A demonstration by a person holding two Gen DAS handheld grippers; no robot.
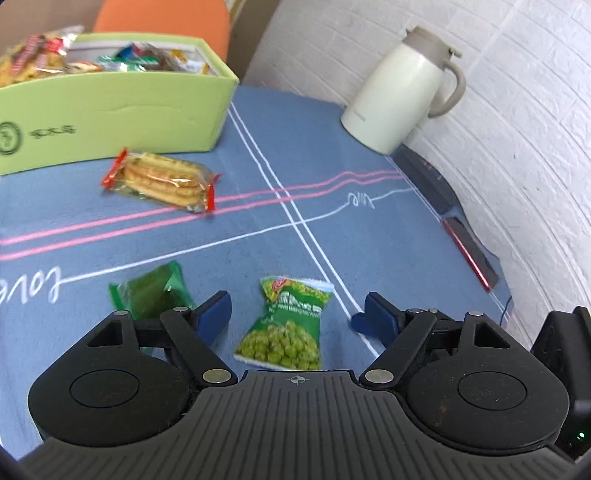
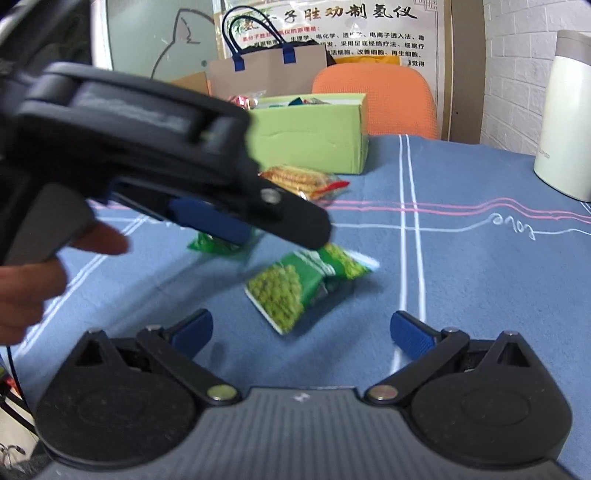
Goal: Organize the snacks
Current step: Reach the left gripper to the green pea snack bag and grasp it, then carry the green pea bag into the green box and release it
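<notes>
Left wrist view looks down over a tabletop [image 1: 369, 155] covered with a blue cloth crossed by paired white lines and paired pink lines, with the word "love" stitched in white script. The left claw [image 1: 291, 314] has its blue pads apart and nothing pressed between them; a pea packet [image 1: 288, 328] lies flat on the cloth in the gap, touching neither pad. Just left of it lies a dark green packet [image 1: 147, 291], partly hidden by the claw's frame. Farther off, a biscuit pack [image 1: 162, 181] with red ends rests across the pink lines, just in front of a green box [image 1: 110, 114] already heaped with wrapped snacks. A white jug [image 1: 399, 92] with a grey lid and handle stands near the far right edge, beside a white brick-pattern wall [image 1: 517, 110]. Two dark flat things with red trim lie along that edge; what they are is unclear.

From the right wrist view, the right claw [image 2: 301, 334] also stands apart, empty, low over the cloth with the pea packet ahead of it. The left claw crosses the upper left, blurred, with a hand [image 2: 33, 280] at its handle. Behind the box stand an orange chair [image 2: 373, 92], a brown bag [image 2: 266, 74] with blue handles, and a wall poster [image 2: 351, 29] of printed Chinese text.
</notes>
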